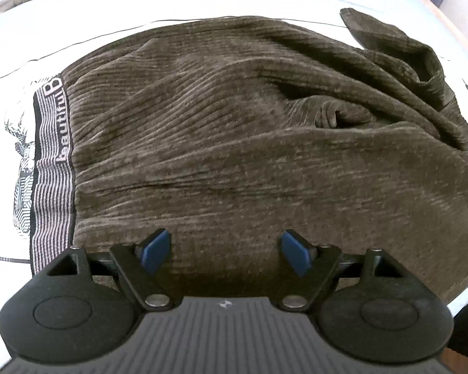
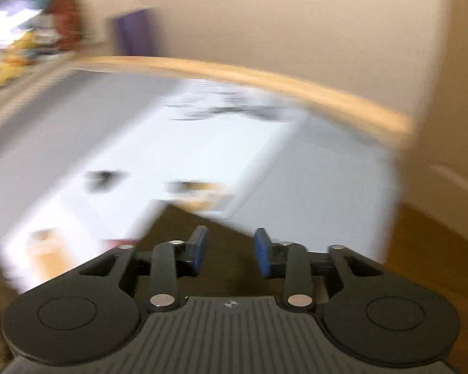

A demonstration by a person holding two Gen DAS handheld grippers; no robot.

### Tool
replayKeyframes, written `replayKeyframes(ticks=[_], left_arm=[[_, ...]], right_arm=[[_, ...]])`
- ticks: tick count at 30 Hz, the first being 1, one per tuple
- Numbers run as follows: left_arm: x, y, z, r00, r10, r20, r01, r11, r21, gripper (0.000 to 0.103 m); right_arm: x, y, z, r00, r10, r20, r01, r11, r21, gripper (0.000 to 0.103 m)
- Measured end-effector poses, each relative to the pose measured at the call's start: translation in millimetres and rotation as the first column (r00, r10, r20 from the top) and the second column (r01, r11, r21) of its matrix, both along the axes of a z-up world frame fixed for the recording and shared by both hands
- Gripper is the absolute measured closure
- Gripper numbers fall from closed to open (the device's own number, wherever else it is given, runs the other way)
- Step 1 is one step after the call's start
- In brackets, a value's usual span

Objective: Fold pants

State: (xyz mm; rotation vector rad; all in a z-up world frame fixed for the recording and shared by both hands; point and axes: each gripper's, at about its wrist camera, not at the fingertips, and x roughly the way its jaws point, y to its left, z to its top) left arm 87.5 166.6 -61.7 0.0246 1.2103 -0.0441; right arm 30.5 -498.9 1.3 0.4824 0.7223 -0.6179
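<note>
A: Start at the left: your left claw hangs wide open just above the brown ribbed pants, which lie spread over the white printed sheet of the bed, the striped waistband off to the far left. Nothing is between the blue pads. If you close here you'd pinch only the top layer and drag it off the one beneath

B: And the bunched part?

A: There's a deep crease mid-right; fold over it and it gets pressed in

B: The right side?

A: Your right claw is partly open and holds nothing, dark cloth below it. That view is smeared with motion, so you could easily misjudge where the cloth's edge is
</note>
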Motion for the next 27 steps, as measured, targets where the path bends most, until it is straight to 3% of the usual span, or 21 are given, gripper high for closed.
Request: replayKeyframes(ticks=[3, 6, 9, 12, 13, 15, 16, 21, 24, 27], left_arm=[[3.8, -1.5, -0.8, 1.0, 0.002, 0.001, -0.002, 1.0, -0.002, 0.019], [6.2, -2.7, -2.4, 1.0, -0.006, 0.002, 0.006, 1.0, -0.002, 0.019], [10.2, 0.3, -3.5, 1.0, 0.005, 0.001, -0.005, 1.0, -0.001, 0.019], [15.3, 5.9, -2.1, 1.0, 0.023, 0.007, -0.023, 1.0, -0.009, 0.019], [17.1, 7.5, -1.7, 1.0, 0.027, 0.009, -0.027, 1.0, -0.011, 0.019], [19.9, 11.0, -1.0, 0.999, 0.031, 0.01, -0.03, 0.999, -0.013, 0.019], [21.1, 13.1, -1.1, 0.999, 0.033, 0.01, -0.033, 0.999, -0.015, 0.019], [23.2, 18.7, -0.2, 0.999, 0.04, 0.012, -0.04, 0.999, -0.022, 0.019], [22.0, 23.5, 2.2, 0.999, 0.04, 0.019, -0.04, 0.999, -0.024, 0.019], [18.7, 32.0, 4.3, 0.998, 0.06, 0.025, -0.059, 0.998, -0.025, 0.019]], right_arm=[[32.4, 10.3, -25.2, 0.998, 0.067, -0.013, -0.065, 0.989, 0.136, 0.055], [62.1, 22.6, -46.8, 0.993, 0.076, -0.086, -0.06, 0.982, 0.179, 0.045], [84.0, 30.7, -58.0, 0.986, 0.072, -0.148, -0.047, 0.985, 0.164, 0.044], [98.1, 38.4, -64.7, 0.974, 0.013, -0.228, 0.003, 0.997, 0.071, 0.045], [102.6, 41.1, -67.5, 0.968, 0.01, -0.252, 0.0, 0.999, 0.039, 0.047], [110.6, 46.4, -72.2, 0.957, -0.005, -0.289, -0.006, 0.999, -0.039, 0.068], [113.2, 48.4, -72.9, 0.955, -0.014, -0.297, -0.007, 0.997, -0.071, 0.091], [101.0, 20.5, -65.7, 0.968, -0.186, -0.17, 0.178, 0.982, -0.063, 0.093], [98.5, 14.8, -70.8, 0.967, -0.188, -0.175, 0.188, 0.982, -0.015, 0.09], [92.4, 20.6, -59.7, 0.963, -0.221, -0.154, 0.215, 0.975, -0.05, 0.076]])
